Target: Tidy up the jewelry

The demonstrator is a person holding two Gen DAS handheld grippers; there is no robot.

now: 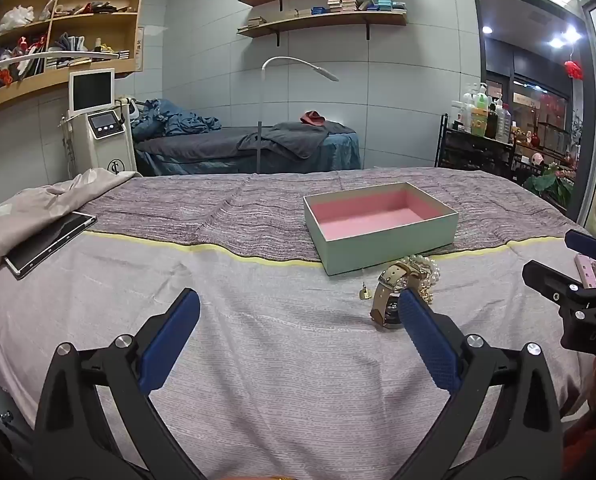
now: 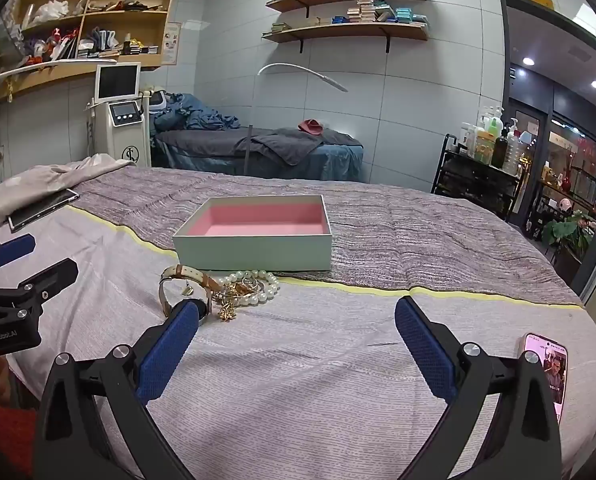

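A mint-green open box with a pink lining (image 1: 382, 220) (image 2: 253, 236) sits on the bed. Just in front of it lies a pile of jewelry: a beige-strap watch (image 1: 392, 292) (image 2: 181, 284), a pearl bracelet (image 1: 428, 266) (image 2: 257, 286), gold chains with a pendant (image 2: 229, 308) and a small gold piece (image 1: 364, 291). My left gripper (image 1: 300, 308) is open and empty, its right fingertip just in front of the watch. My right gripper (image 2: 298, 316) is open and empty, its left fingertip in front of the watch.
A tablet (image 1: 49, 244) (image 2: 41, 210) lies at the bed's left on a grey blanket. A phone with a lit screen (image 2: 550, 372) lies at the right. Another bed, a white machine and a bottle rack stand beyond.
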